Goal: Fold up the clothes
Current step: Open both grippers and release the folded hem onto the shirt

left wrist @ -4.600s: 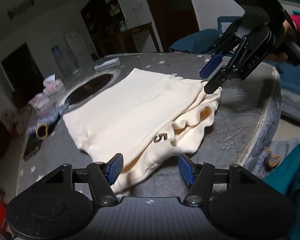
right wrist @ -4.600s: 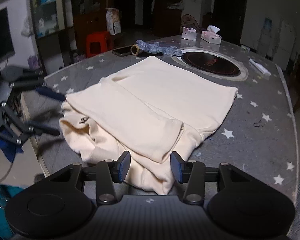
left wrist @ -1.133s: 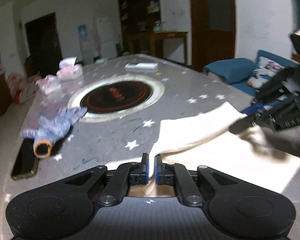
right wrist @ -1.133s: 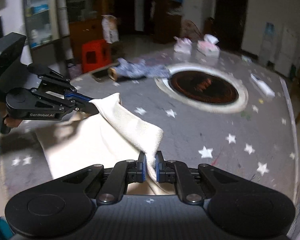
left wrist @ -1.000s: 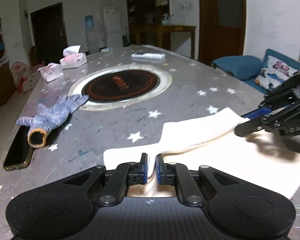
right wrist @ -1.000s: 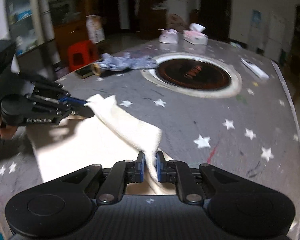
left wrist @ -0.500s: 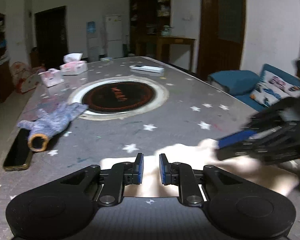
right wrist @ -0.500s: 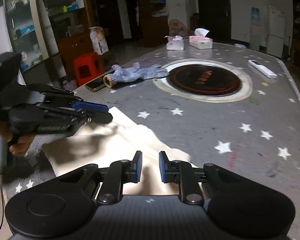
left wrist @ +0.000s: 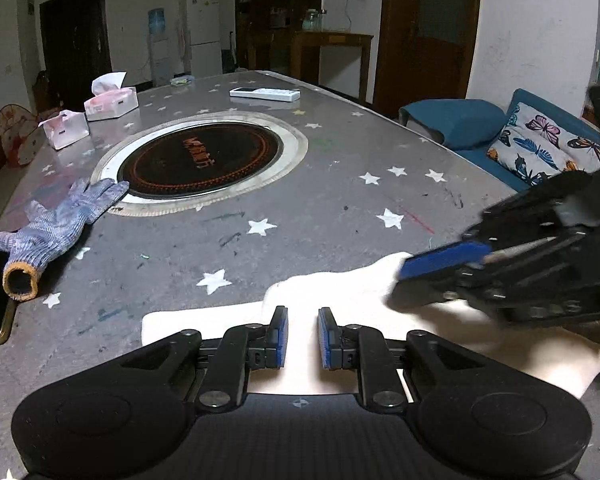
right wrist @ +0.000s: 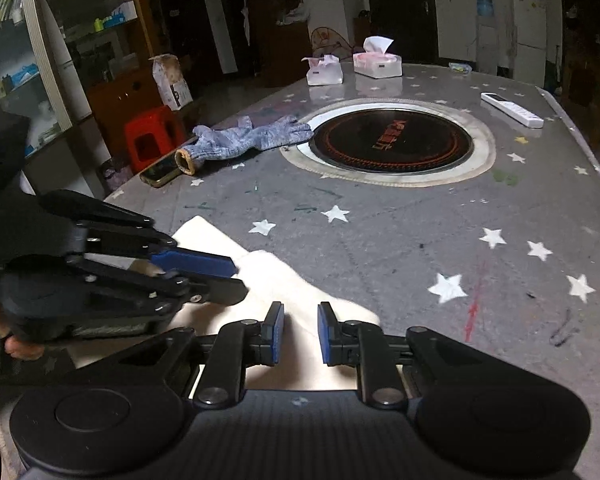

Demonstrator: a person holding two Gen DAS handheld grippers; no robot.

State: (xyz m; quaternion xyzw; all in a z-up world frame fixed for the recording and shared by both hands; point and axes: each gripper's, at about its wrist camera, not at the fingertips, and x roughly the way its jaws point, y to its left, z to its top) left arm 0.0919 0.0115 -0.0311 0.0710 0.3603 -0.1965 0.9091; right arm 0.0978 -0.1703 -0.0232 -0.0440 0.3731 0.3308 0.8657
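A second ago both my grippers were pinching the far edge of the cream garment (left wrist: pixel 340 304); now that edge lies flat on the counter (left wrist: pixel 340 184) and I have let go. My left gripper (left wrist: pixel 302 332) stands with its blue pads a little apart, nothing clamped between them, the cloth only lying beneath. My right gripper (right wrist: pixel 300 330) is the same: a narrow gap, pads bare, fabric under it but not held.

The garment sits at the near end of the counter, just below both grippers, well short of the round hotplate (left wrist: pixel 204 160). The knitted work glove (left wrist: pixel 56 228) and the phone (right wrist: pixel 160 172) lie off to one side, apart from the cloth.

I judge this fold as laid down and released. The cloth looks shorter and layered, with one raised ridge near my right gripper's pads, so I reckon the next thing is to smooth it or take a fresh edge for another fold.
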